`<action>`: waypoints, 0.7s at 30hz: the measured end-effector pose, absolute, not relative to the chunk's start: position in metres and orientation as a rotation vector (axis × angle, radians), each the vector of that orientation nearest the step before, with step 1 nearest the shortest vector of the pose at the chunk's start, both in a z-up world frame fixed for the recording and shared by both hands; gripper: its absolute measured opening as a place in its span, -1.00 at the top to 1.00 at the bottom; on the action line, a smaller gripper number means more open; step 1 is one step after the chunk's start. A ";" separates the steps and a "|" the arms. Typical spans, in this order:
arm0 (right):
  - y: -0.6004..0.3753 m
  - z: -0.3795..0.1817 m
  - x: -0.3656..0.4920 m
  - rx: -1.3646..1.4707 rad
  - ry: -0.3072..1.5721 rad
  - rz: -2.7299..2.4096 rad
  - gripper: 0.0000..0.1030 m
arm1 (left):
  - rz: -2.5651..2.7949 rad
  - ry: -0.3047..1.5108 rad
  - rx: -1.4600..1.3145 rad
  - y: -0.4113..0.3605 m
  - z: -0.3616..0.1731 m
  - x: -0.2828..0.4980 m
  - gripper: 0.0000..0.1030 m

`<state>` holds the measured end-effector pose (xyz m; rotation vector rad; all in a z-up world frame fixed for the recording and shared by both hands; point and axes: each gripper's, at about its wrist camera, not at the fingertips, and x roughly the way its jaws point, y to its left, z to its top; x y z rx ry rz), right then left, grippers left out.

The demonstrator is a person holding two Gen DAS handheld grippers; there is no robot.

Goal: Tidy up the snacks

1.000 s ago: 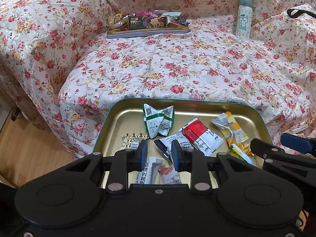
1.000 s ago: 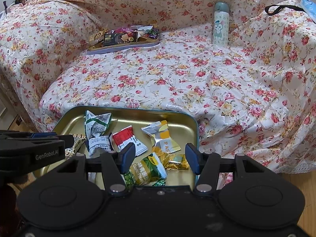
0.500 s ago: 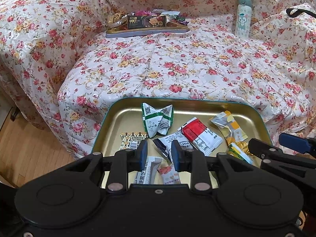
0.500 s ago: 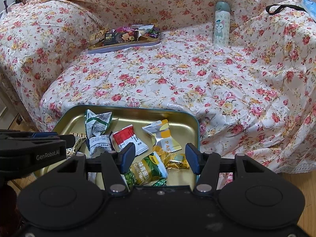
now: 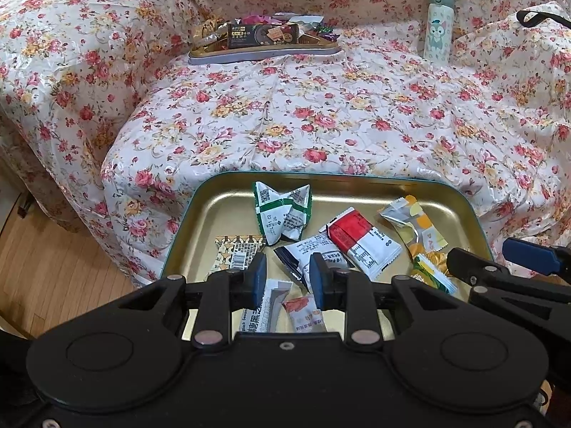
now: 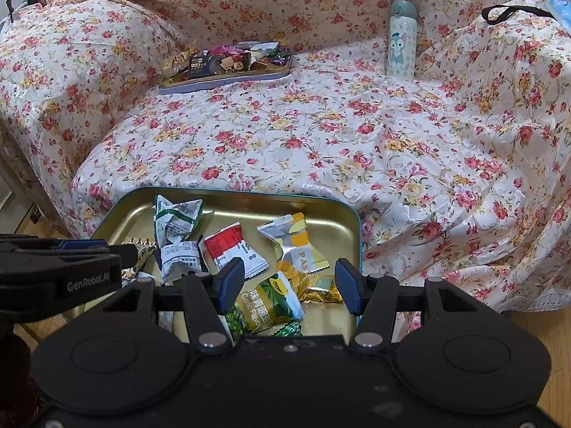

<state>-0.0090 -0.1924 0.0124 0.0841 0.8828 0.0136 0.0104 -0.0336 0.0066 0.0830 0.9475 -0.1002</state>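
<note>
A gold tray with a teal rim [image 5: 214,210] rests at the front edge of the floral-covered sofa and holds several wrapped snacks. Among them are a green-and-white packet [image 5: 282,214], a red-and-white packet [image 5: 360,240] and a yellow-and-silver packet [image 5: 417,221]. My left gripper [image 5: 287,279] hovers over the tray's near side, open by a narrow gap, with nothing between its pads. My right gripper [image 6: 289,283] stands open wider above a green-and-yellow packet [image 6: 267,303] in the same tray [image 6: 328,221], without touching it.
A second tray [image 5: 264,51] piled with snacks lies at the back of the sofa seat. A pale bottle with a cartoon figure [image 5: 438,28] stands upright to its right. A black strap [image 5: 535,18] lies on the right armrest. Wooden floor [image 5: 53,278] shows at the left.
</note>
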 end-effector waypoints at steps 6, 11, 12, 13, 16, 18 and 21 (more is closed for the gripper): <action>-0.194 0.012 -0.008 0.086 0.886 0.014 -0.13 | -0.105 0.955 0.089 -0.035 0.006 0.012 0.28; -0.198 0.011 -0.006 0.091 0.892 0.012 -0.13 | -0.110 0.963 0.092 -0.035 0.005 0.013 0.28; -0.198 0.011 -0.006 0.091 0.893 0.012 -0.13 | -0.111 0.965 0.092 -0.035 0.005 0.013 0.28; -0.198 0.011 -0.006 0.091 0.894 0.012 -0.13 | -0.112 0.966 0.093 -0.035 0.005 0.013 0.28; -0.198 0.011 -0.006 0.092 0.895 0.013 -0.13 | -0.115 0.970 0.094 -0.036 0.004 0.014 0.28; -0.198 0.010 -0.006 0.093 0.899 0.012 -0.13 | -0.117 0.974 0.094 -0.036 0.003 0.014 0.28; -0.199 0.009 -0.005 0.095 0.903 0.011 -0.13 | -0.119 0.978 0.094 -0.036 0.003 0.015 0.28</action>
